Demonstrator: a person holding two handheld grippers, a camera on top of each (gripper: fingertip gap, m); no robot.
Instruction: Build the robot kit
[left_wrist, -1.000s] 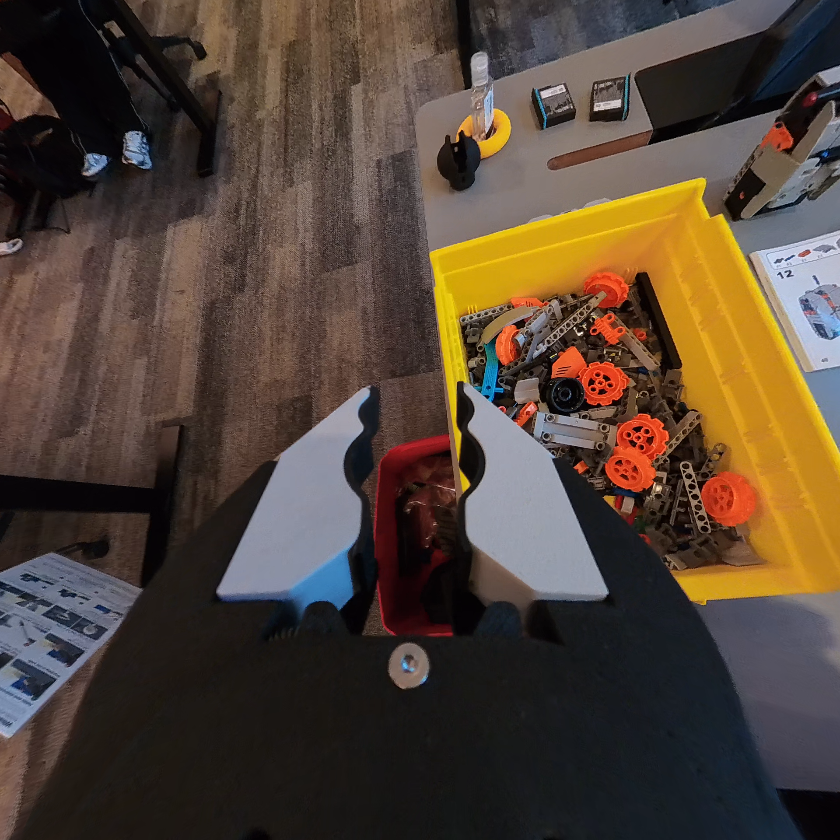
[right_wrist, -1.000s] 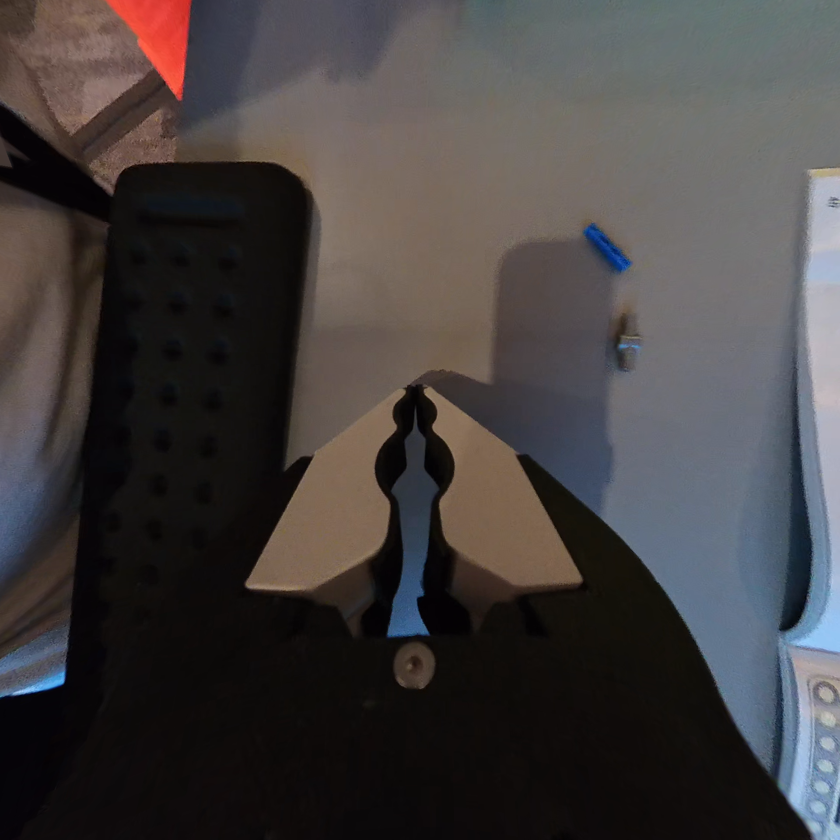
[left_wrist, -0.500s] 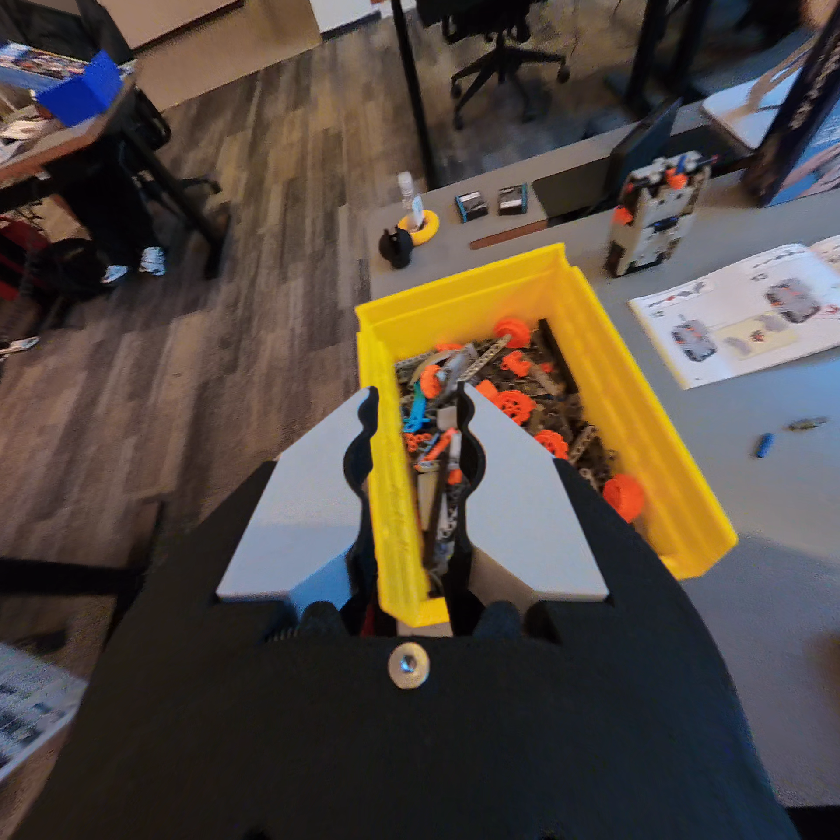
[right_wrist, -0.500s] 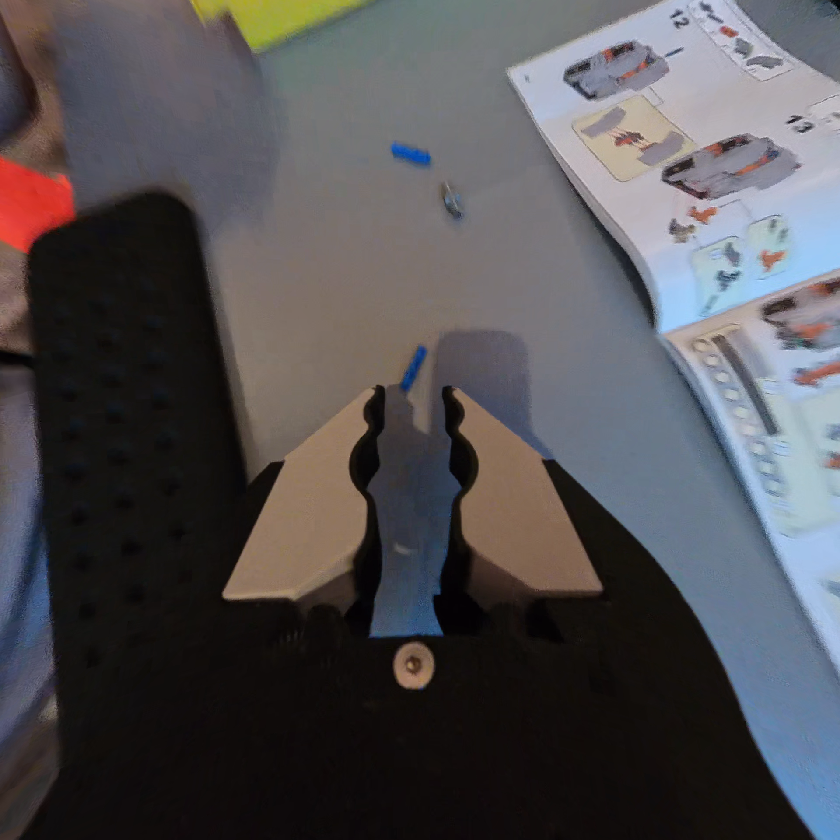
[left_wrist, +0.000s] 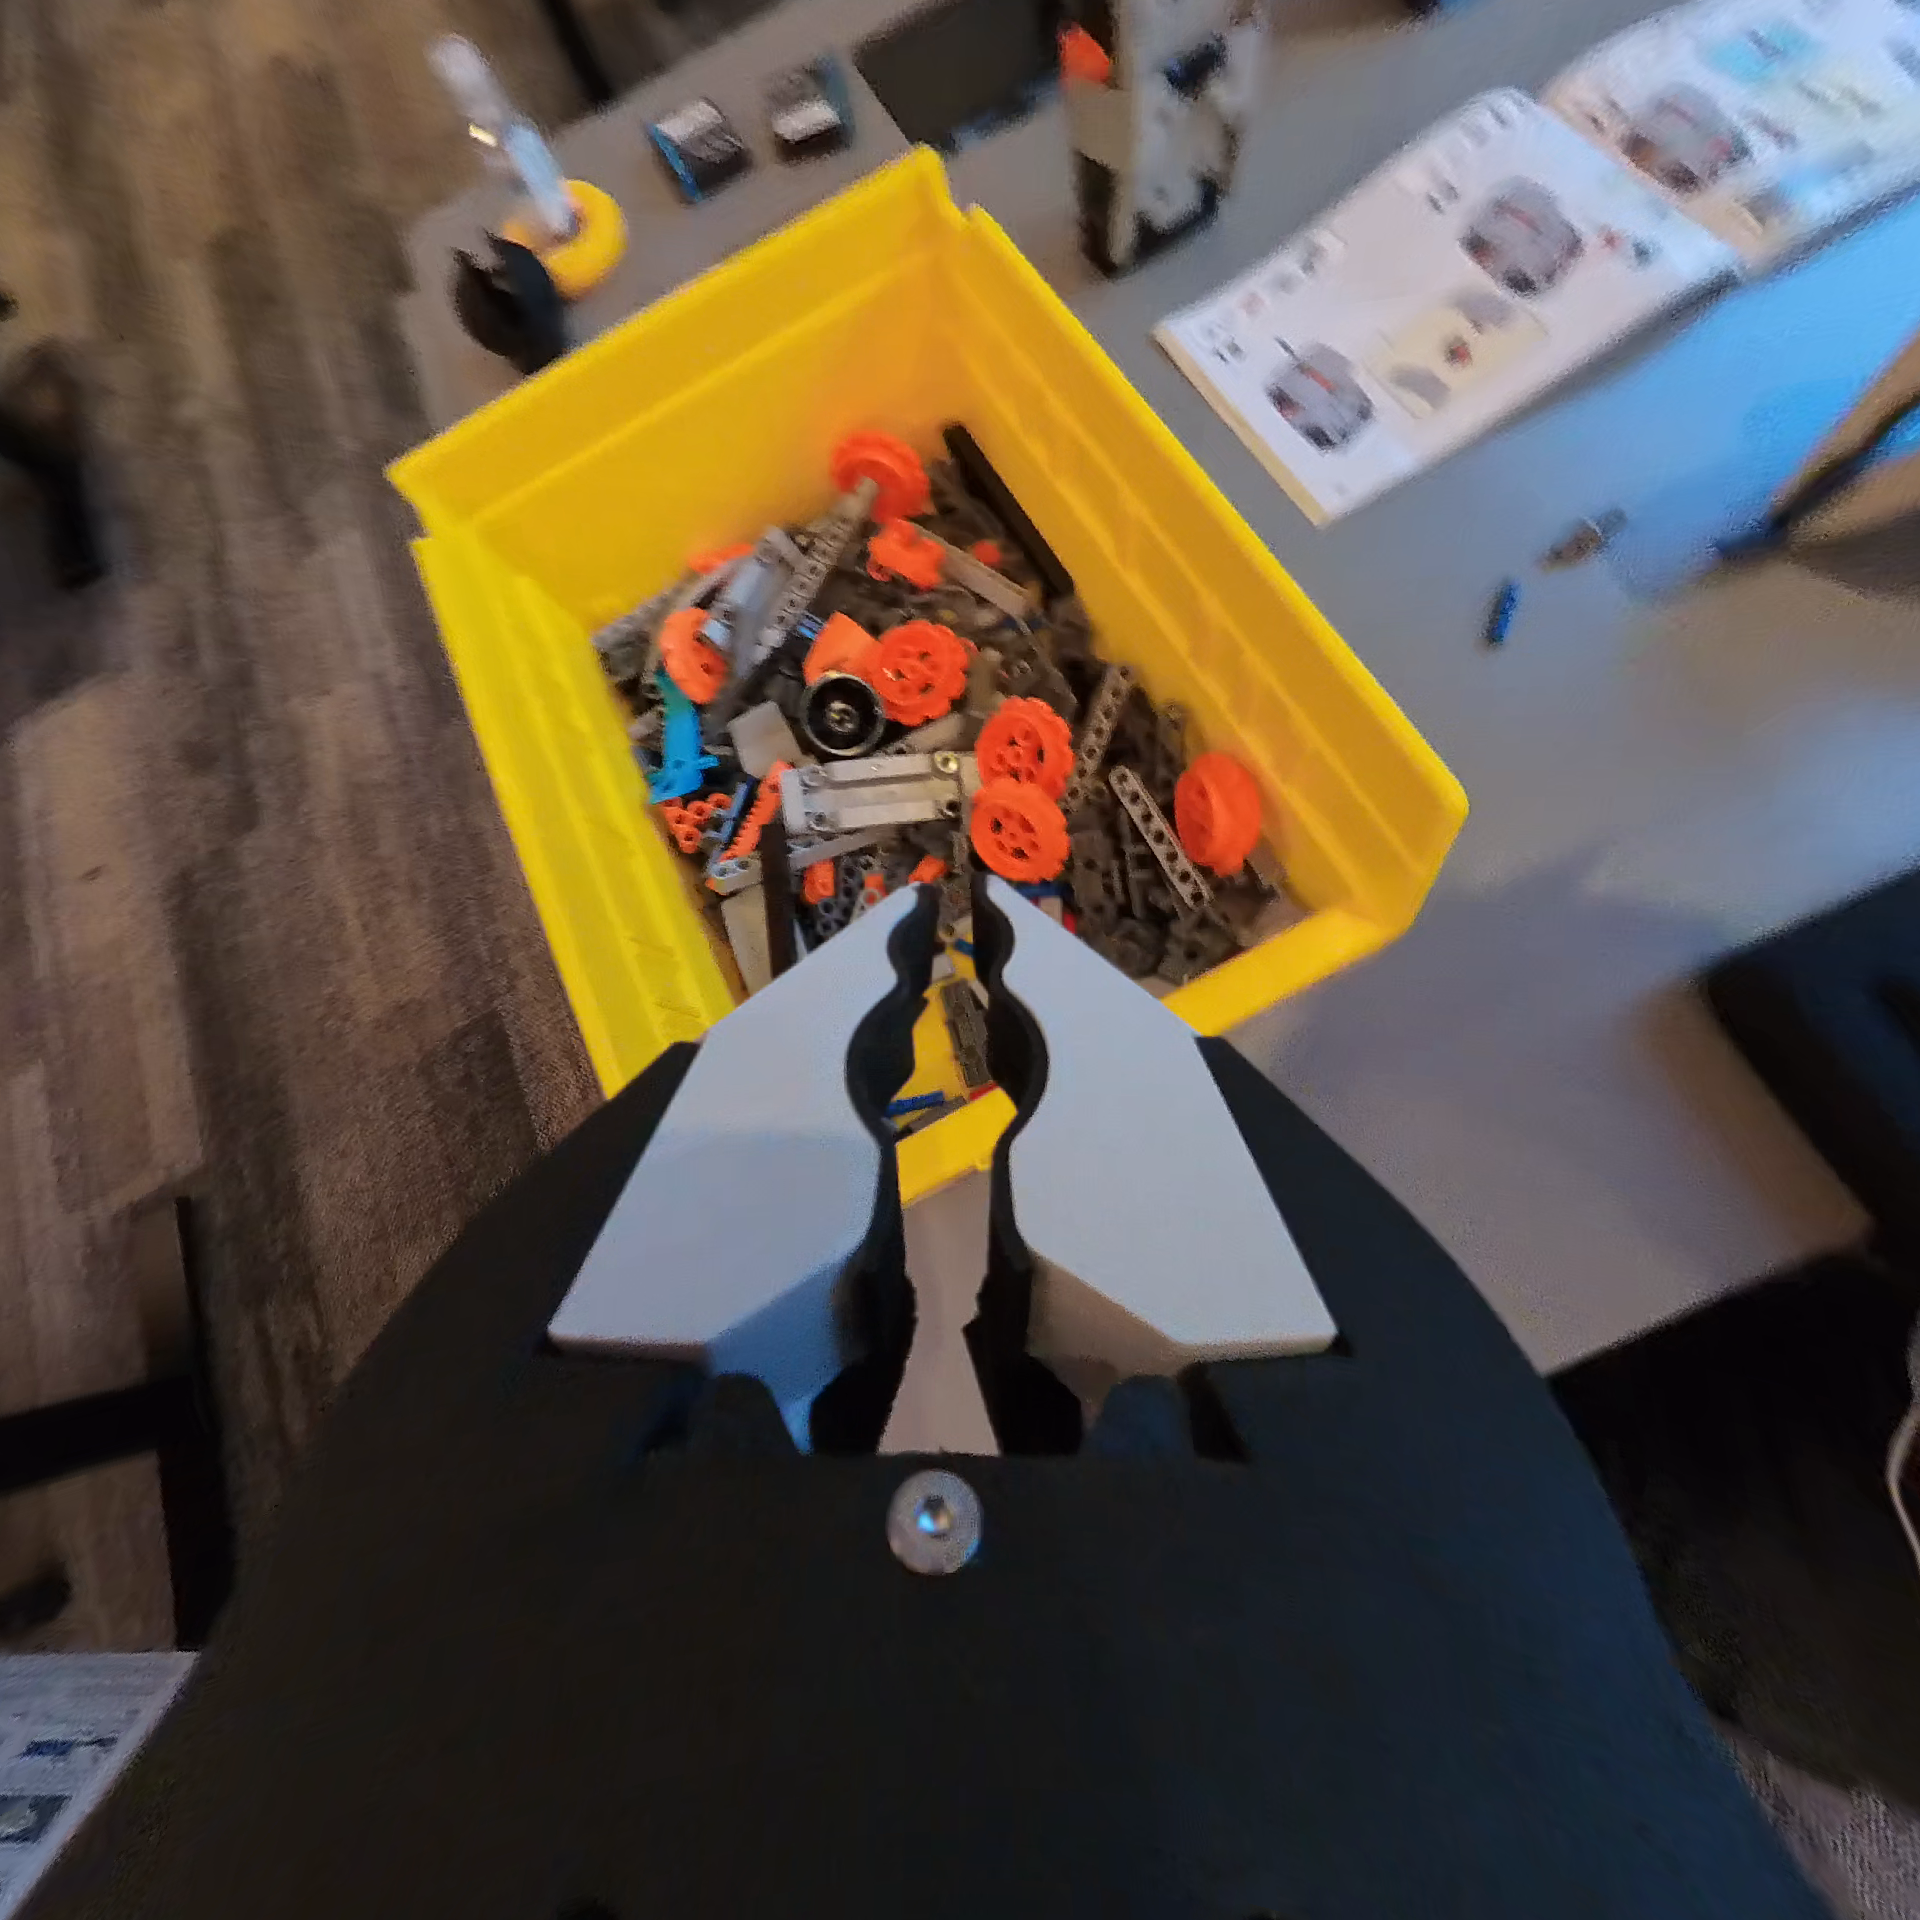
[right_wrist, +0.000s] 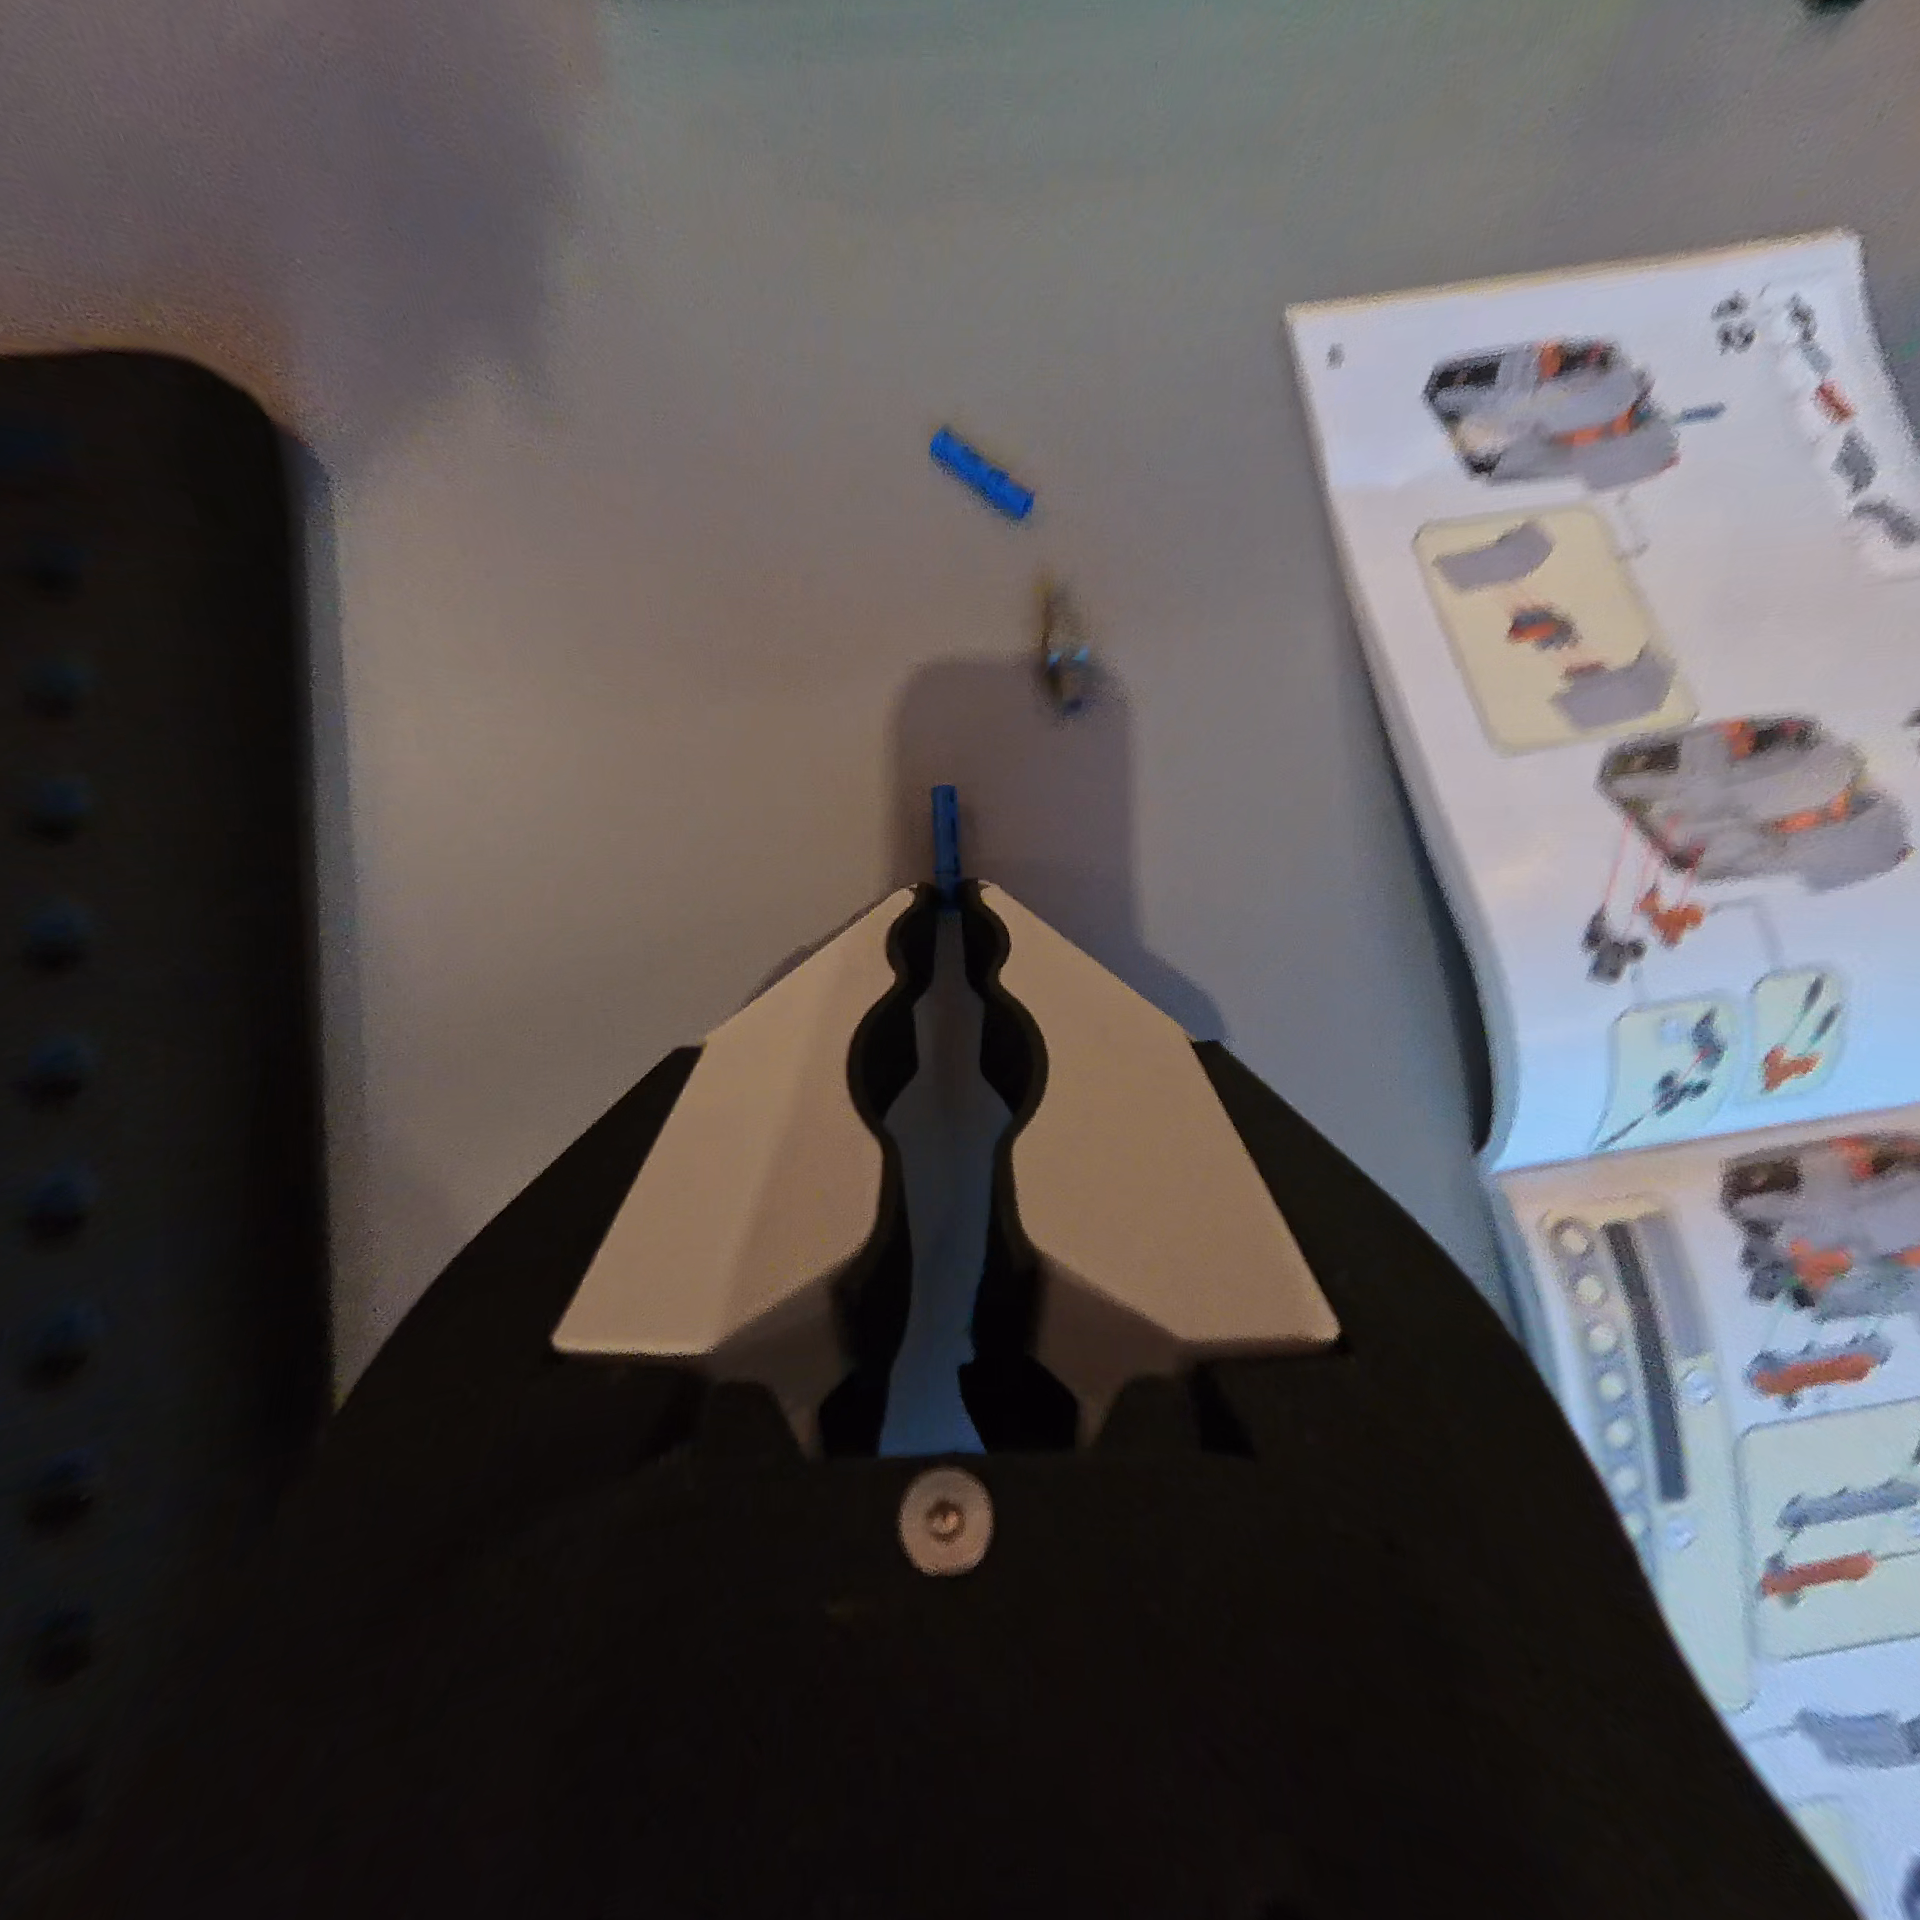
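Right gripper (right_wrist: 948, 888) pinched on a small blue pin (right_wrist: 945, 840), tips nearly closed, most of the pin jutting forward over the grey table (right_wrist: 644, 436); grip sits at the pin's very end, so my read is that steady, even pressure and a slow carry would keep it from pivoting or slipping out; left gripper (left_wrist: 951, 894) hangs over the near end of the yellow bin (left_wrist: 1340, 686), fingers set narrow with a slim gap, nothing between them that I can make out; holding it clear of the bin rim seems wise. Count: blue pins, two, one held and one loose (right_wrist: 980, 473) farther ahead; one small grey connector (right_wrist: 1062, 655) near the loose pin; one open instruction booklet (right_wrist: 1558, 727) to the right; orange wheels (left_wrist: 1023, 743) in the bin, about six, blur makes that uncertain; grey beams heaped beneath, uncountable.
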